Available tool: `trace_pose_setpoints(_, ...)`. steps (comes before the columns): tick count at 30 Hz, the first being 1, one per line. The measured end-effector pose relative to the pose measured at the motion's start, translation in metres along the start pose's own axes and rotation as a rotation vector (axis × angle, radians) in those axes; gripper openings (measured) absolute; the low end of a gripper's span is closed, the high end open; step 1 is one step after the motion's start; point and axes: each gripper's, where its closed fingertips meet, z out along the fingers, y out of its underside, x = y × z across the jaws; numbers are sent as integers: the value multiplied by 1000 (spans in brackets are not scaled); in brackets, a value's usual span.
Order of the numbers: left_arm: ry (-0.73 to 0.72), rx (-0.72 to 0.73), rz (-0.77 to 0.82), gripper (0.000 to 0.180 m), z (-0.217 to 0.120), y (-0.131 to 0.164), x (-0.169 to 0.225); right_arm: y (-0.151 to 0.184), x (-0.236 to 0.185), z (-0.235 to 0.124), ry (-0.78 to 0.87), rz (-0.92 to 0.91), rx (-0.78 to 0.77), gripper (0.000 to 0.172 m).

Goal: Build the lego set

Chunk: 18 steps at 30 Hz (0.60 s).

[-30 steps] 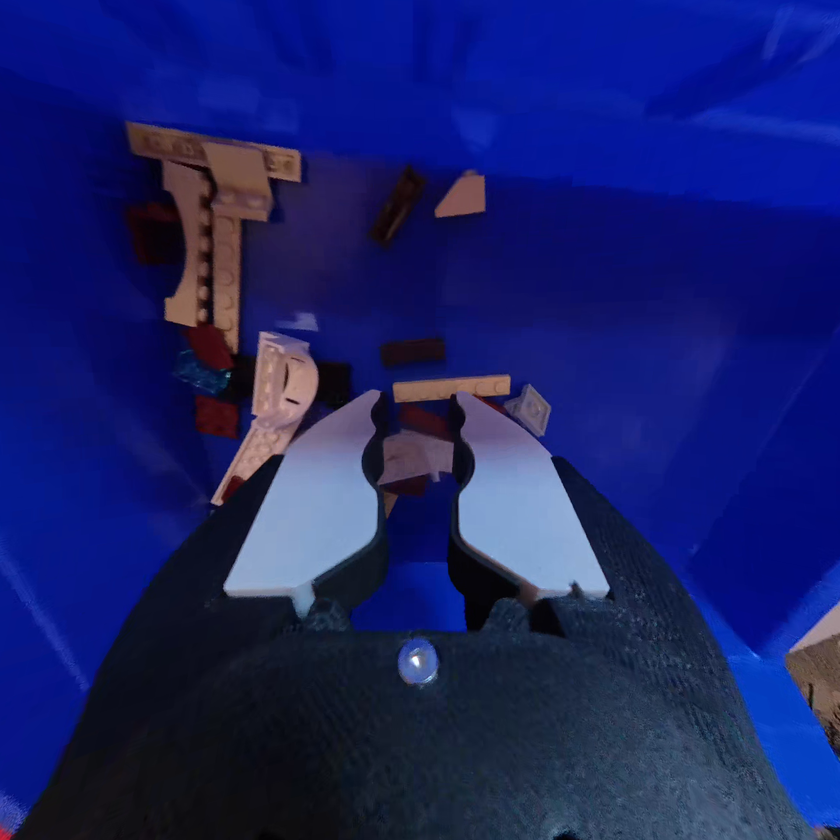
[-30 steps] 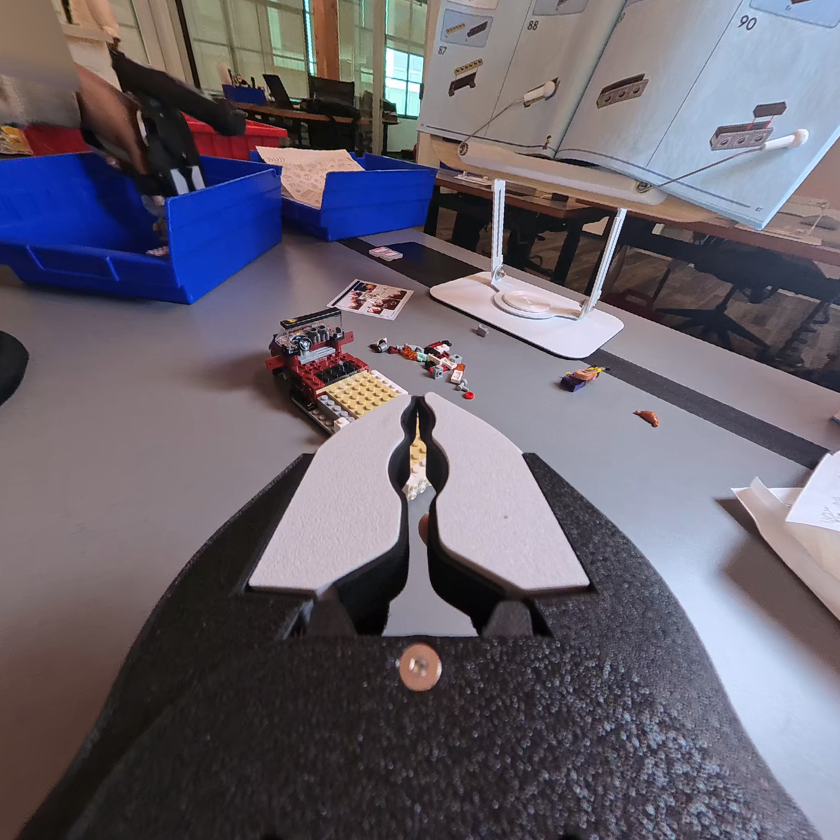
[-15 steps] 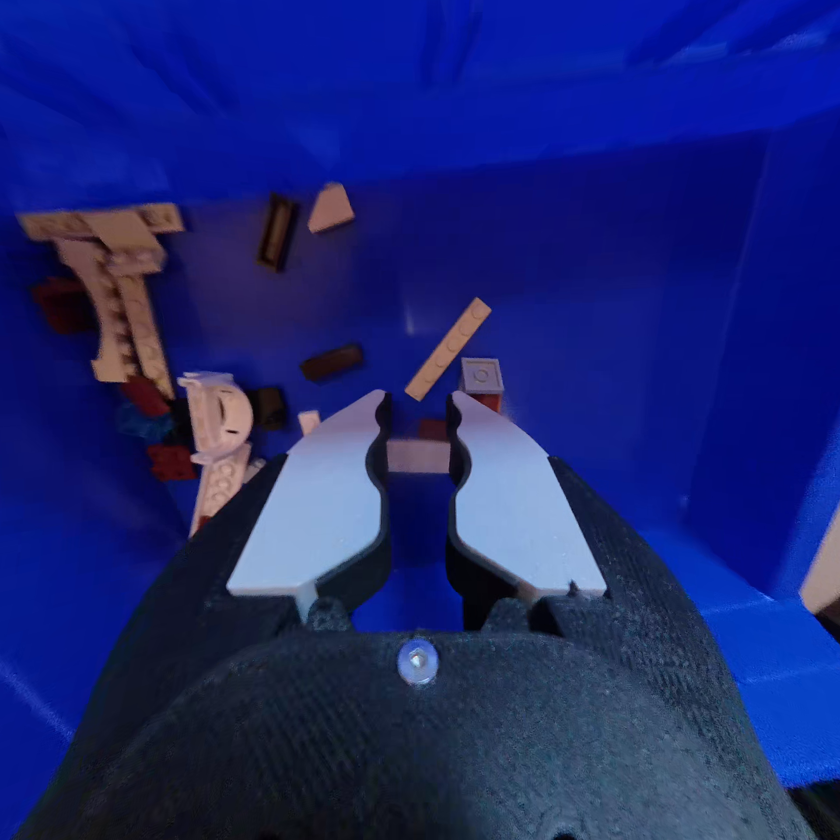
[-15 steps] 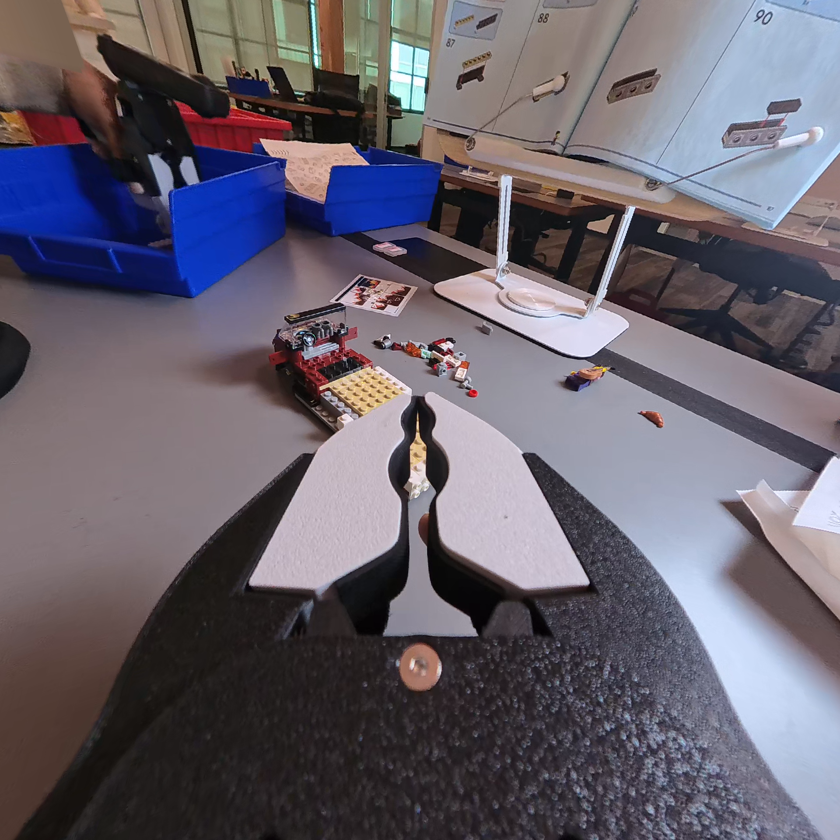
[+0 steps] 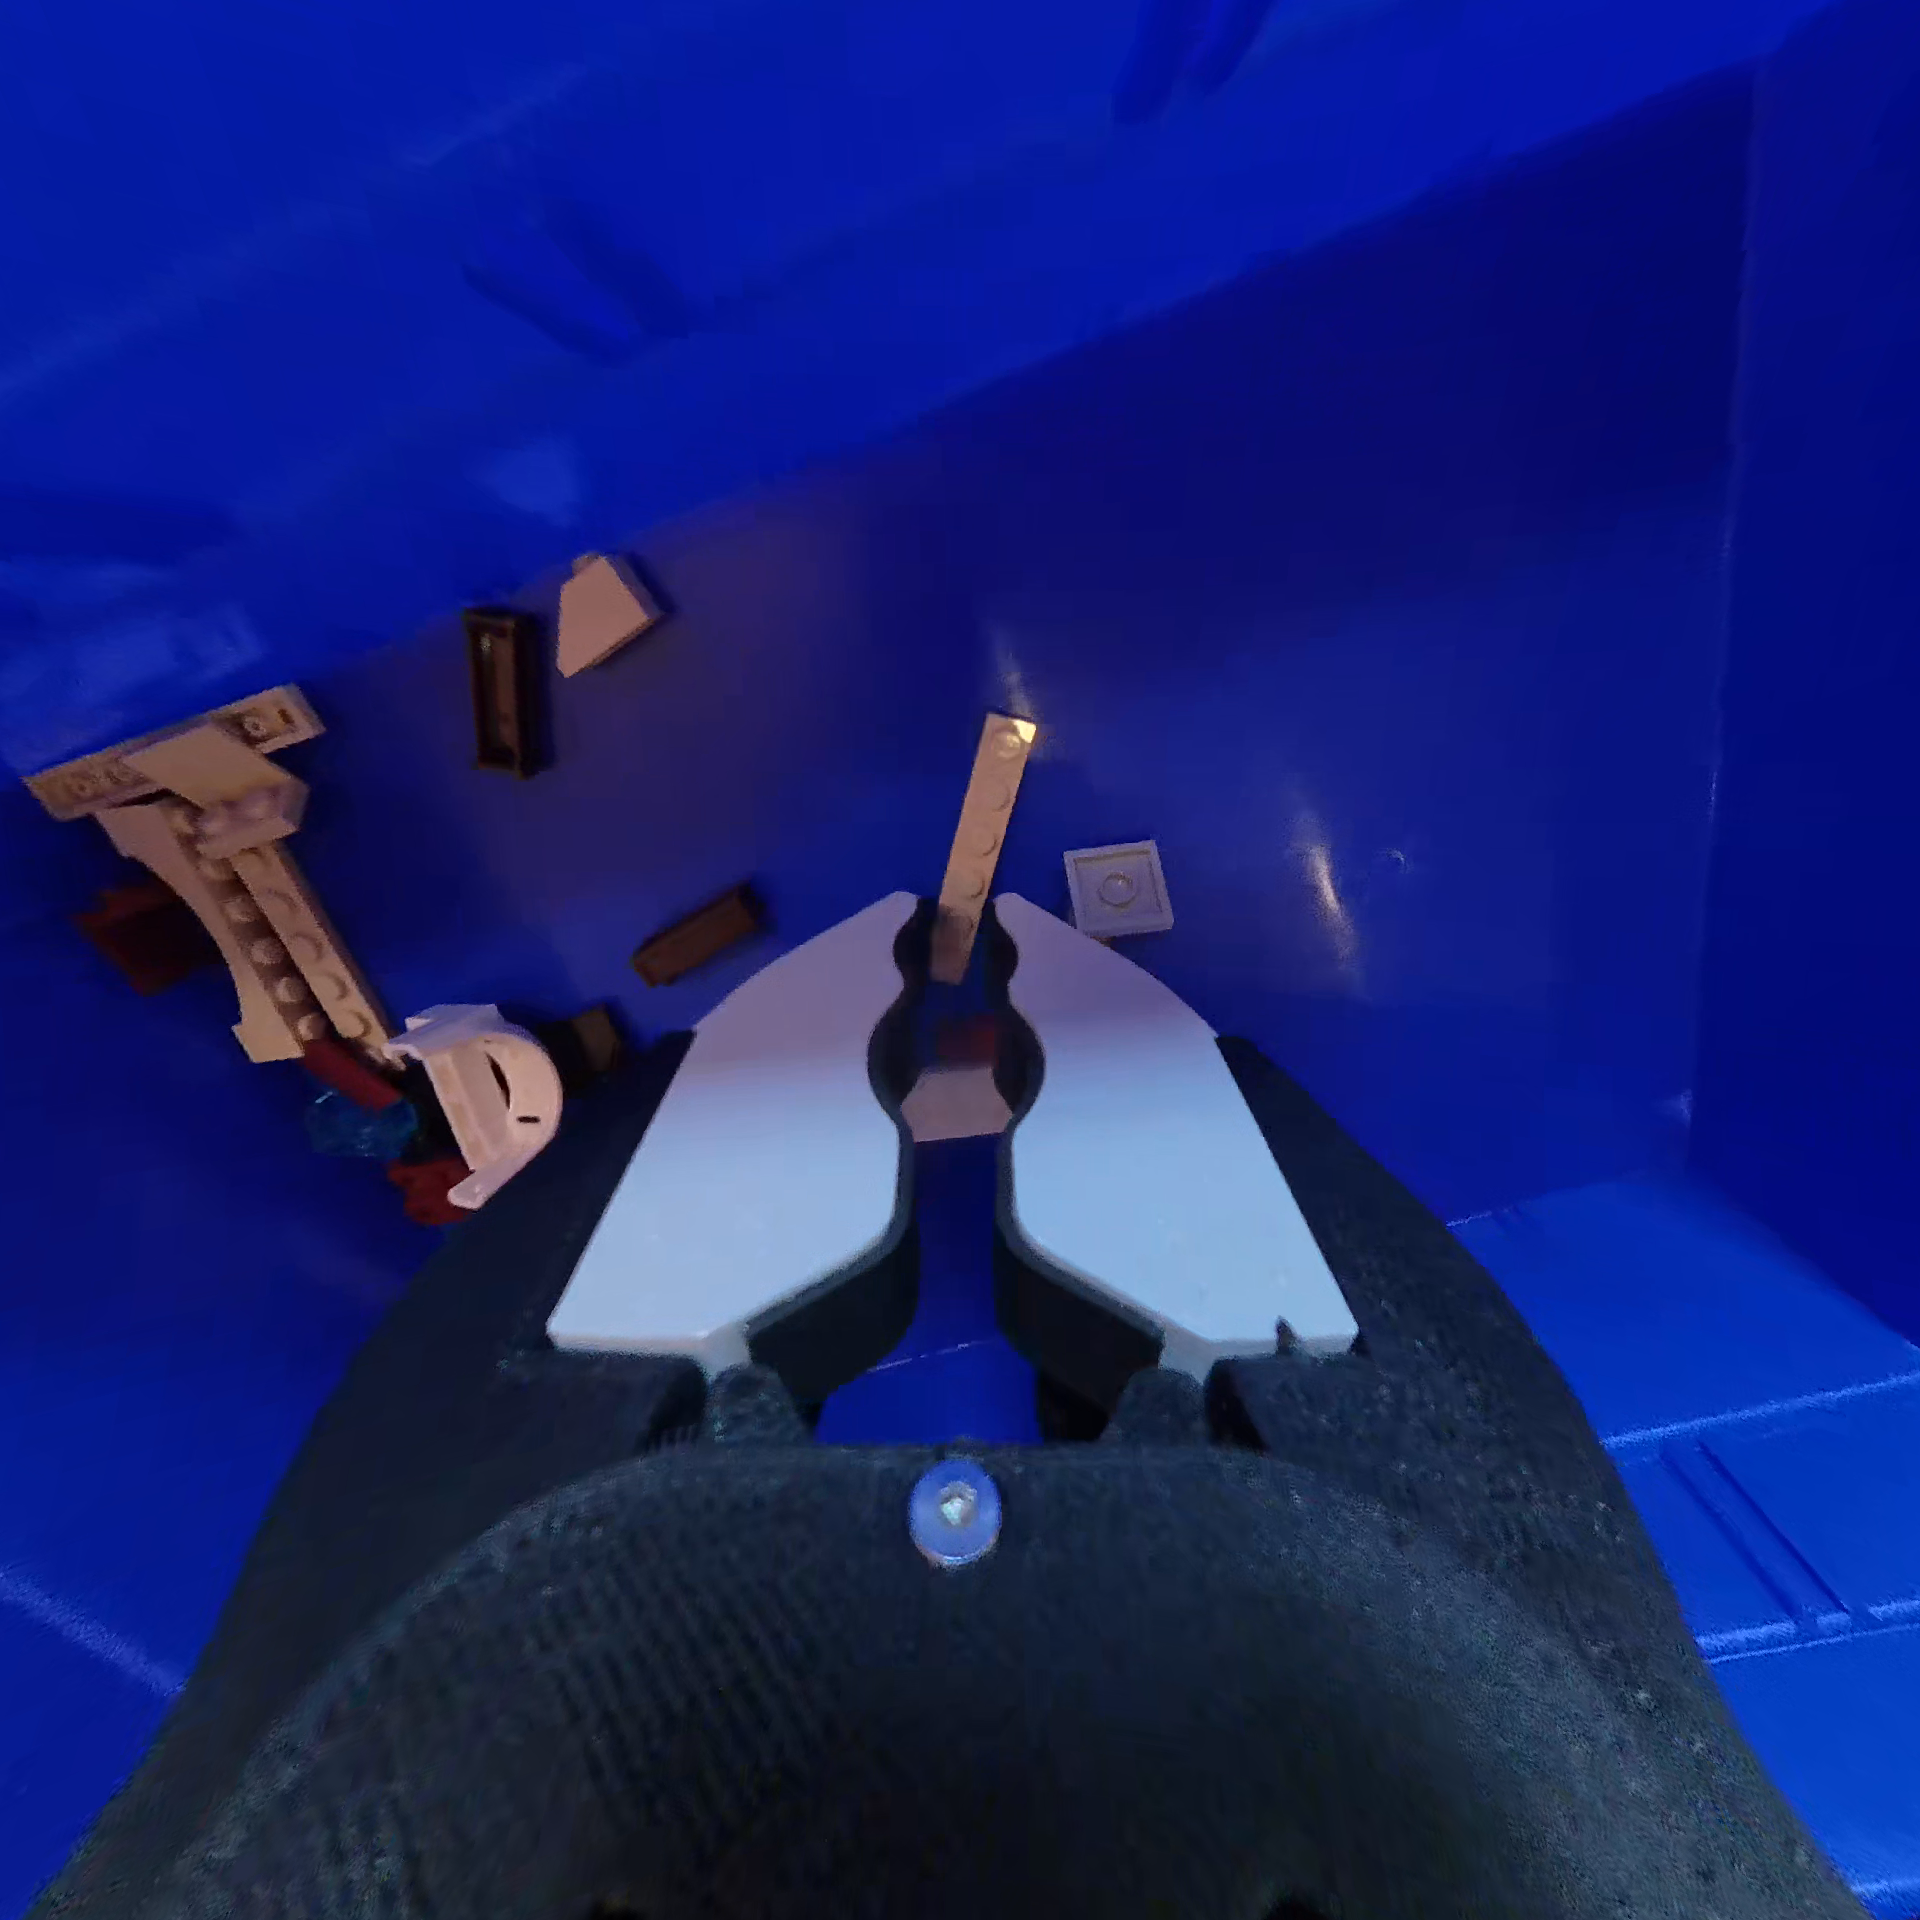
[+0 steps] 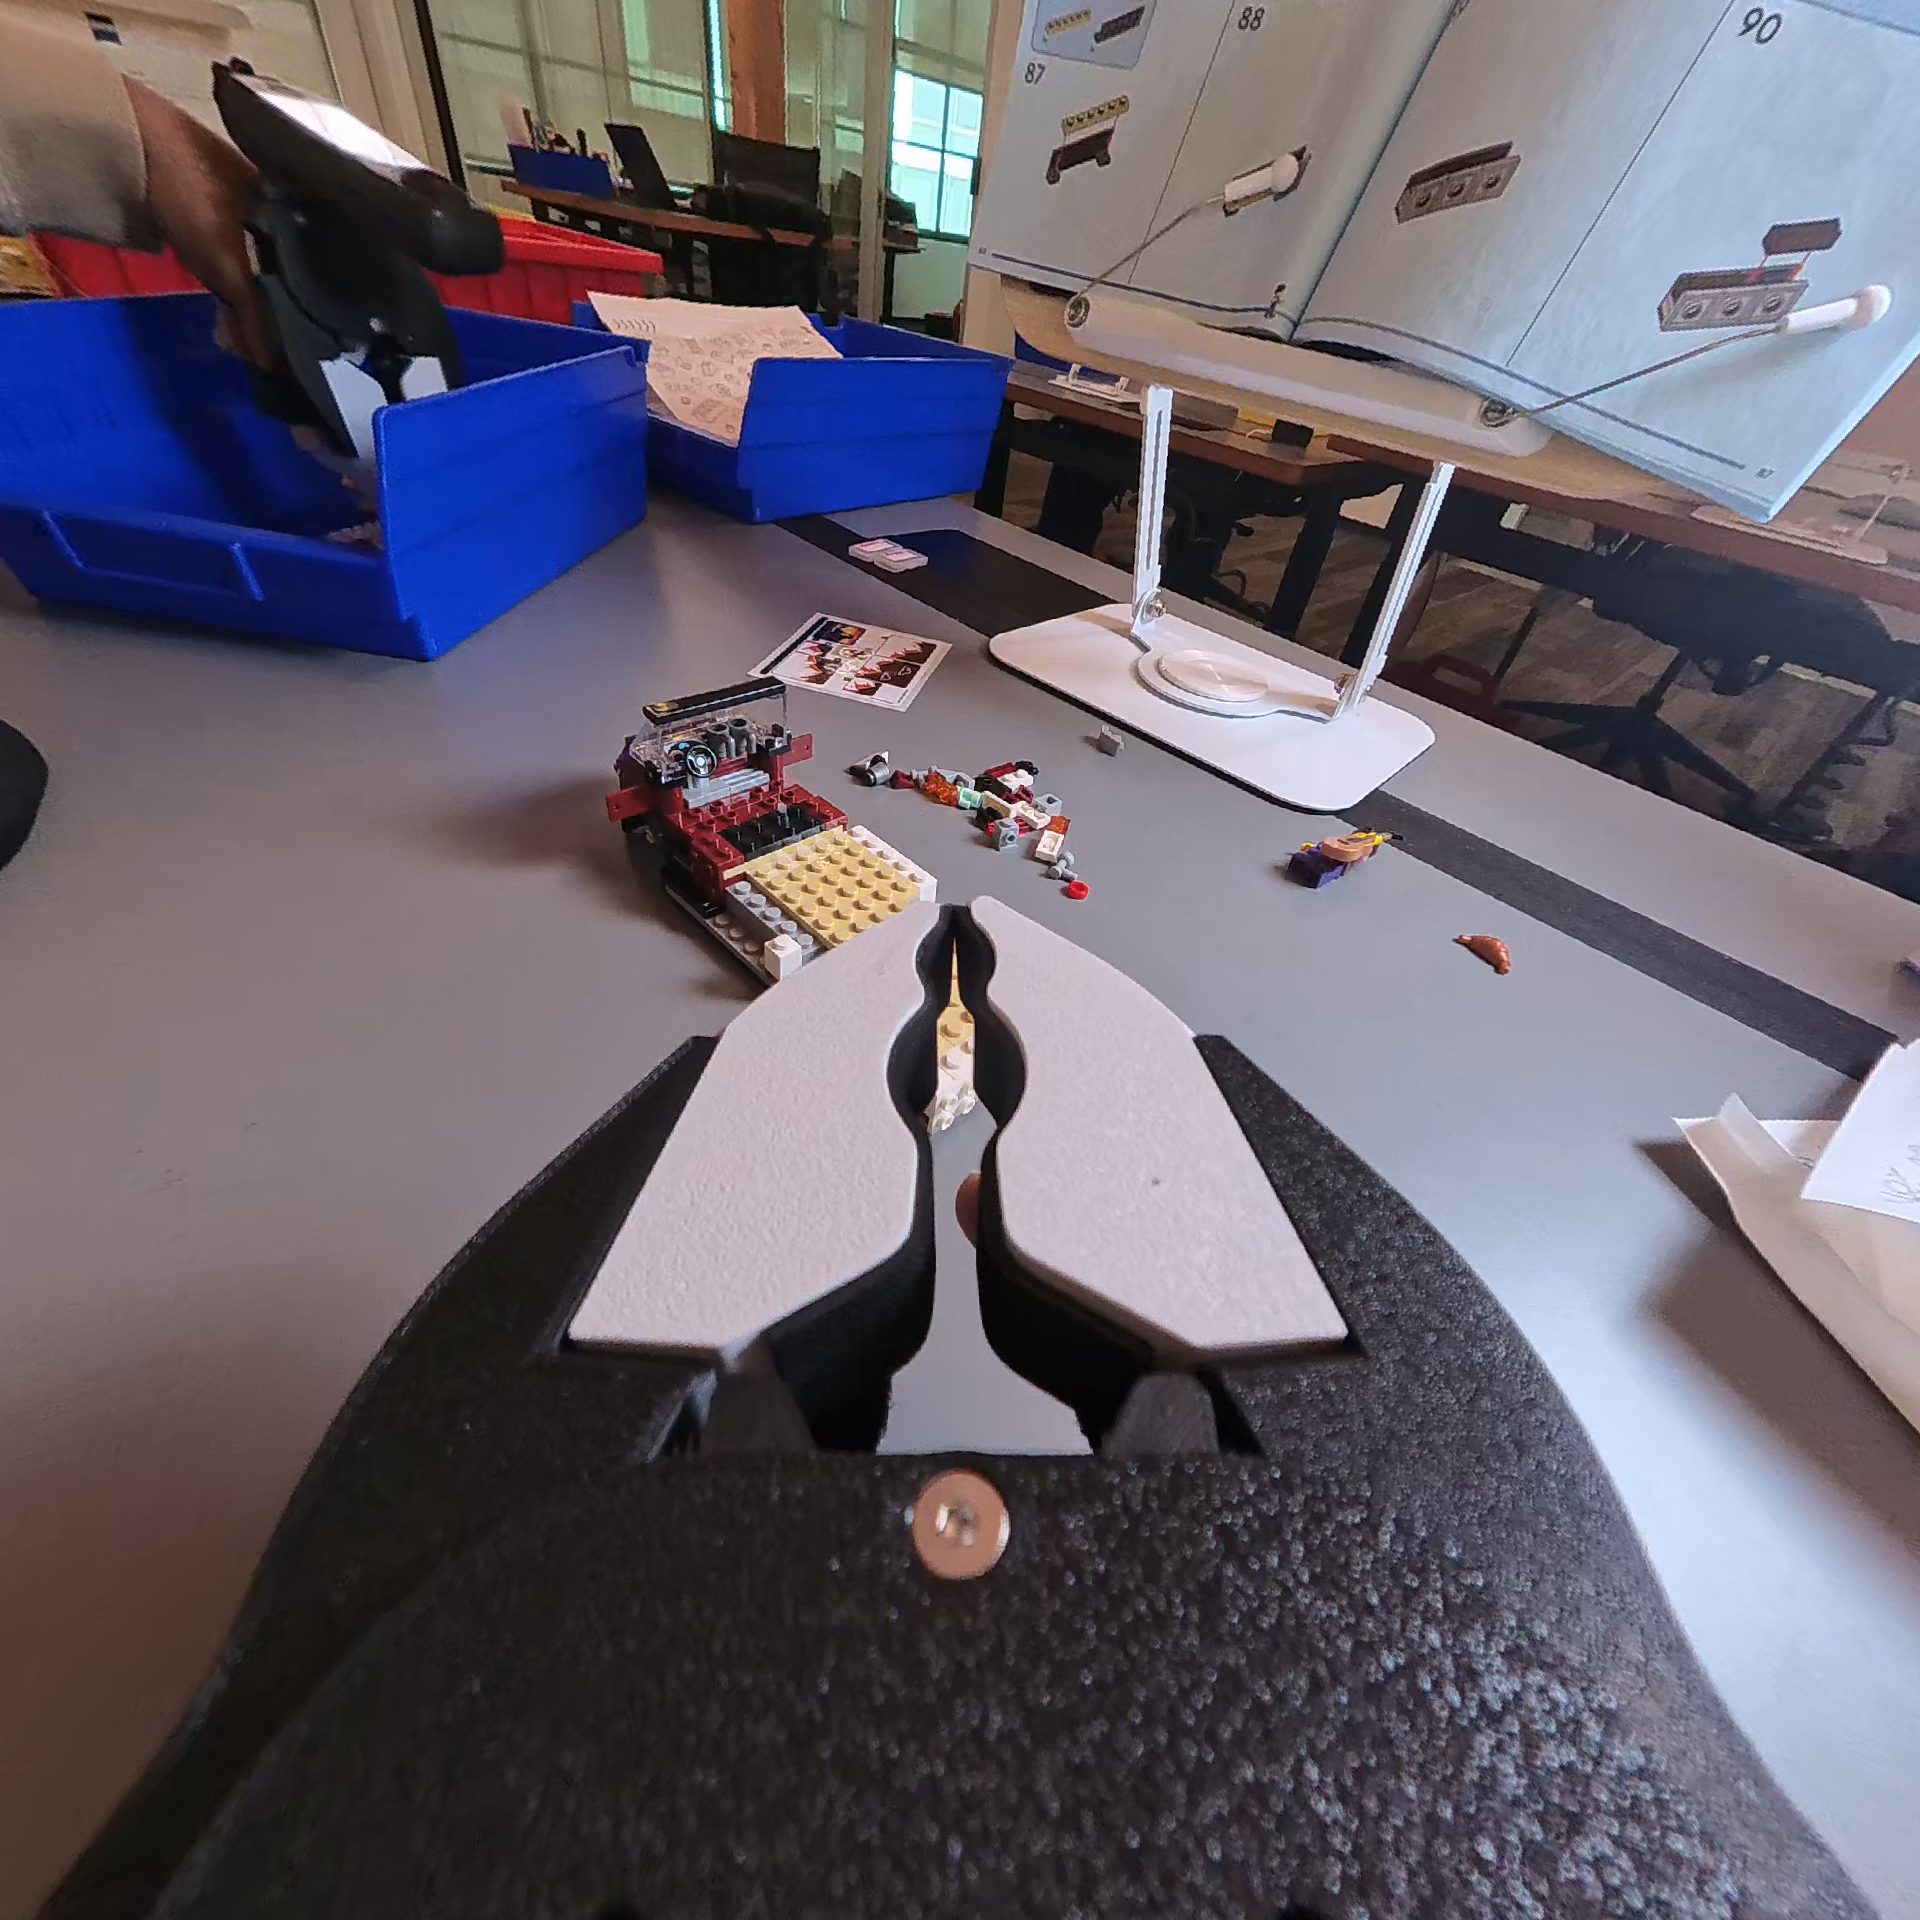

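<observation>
Left tongs point(image 5: 956, 920) reach down into a blue bin point(image 5: 1247, 520); right tongs point(image 6: 961, 920) sit low over the grey table point(image 6: 312, 987).

The left tongs are clamped on the near end of a tan one-stud-wide plate point(image 5: 982, 831), which juts out beyond the tips, just beside a grey square tile point(image 5: 1117, 888) on the bin floor (other loose bricks lie to the left). The right tongs are closed together, their tips at the tan deck of a dark red brick vehicle point(image 6: 748, 821). An open instruction booklet point(image 6: 1455, 208) on a white stand point(image 6: 1226, 707) bears printed page numbers and part diagrams.
</observation>
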Motion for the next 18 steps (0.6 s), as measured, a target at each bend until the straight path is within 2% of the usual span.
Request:
trace_pose_setpoints(5,-52,22,-13,8,-3,-1,-5,-2,0,-2,3,-9,7,0)
trace_pose_setpoints(8,-93,131,-70,8,-20,-10,-8,-3,0,-2,5,-14,12,0)
trace_pose_setpoints(11,-173,270,-133,8,-52,-26,-9,-5,-1,-3,3,-19,17,0)
trace_pose_setpoints(15,-178,474,-121,8,-99,-85,43,-4,-3,-2,-6,-19,15,0)
trace_pose_setpoints(18,-98,512,-17,8,-96,-144,113,-4,-6,0,-18,-17,12,0)
